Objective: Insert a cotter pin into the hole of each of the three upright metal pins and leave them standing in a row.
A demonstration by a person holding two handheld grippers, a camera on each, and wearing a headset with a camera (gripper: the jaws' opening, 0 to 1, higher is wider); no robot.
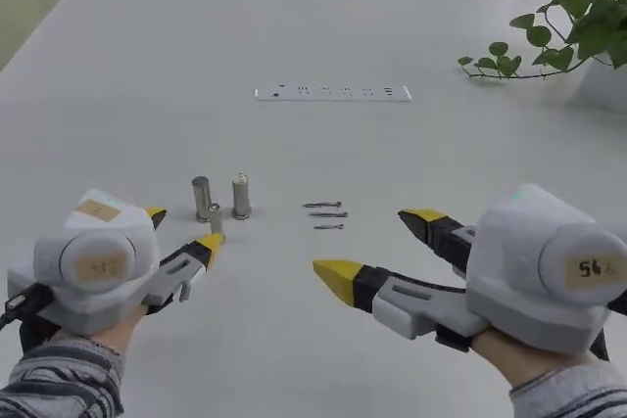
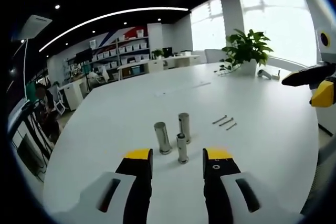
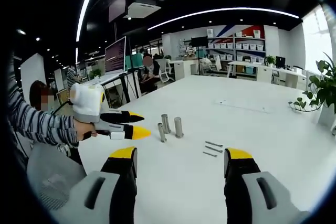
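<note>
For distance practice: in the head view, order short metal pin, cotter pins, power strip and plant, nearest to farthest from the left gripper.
1. Short metal pin, just ahead of the left gripper.
2. Cotter pins, to its right.
3. Power strip, mid-table.
4. Plant, far right.

Three short shiny metal pins (image 1: 241, 196) stand up close together in a little bunch, two at the back and a smaller one in front; three thin cotter pins (image 1: 328, 214) lie flat side by side near them, on their right.
</note>
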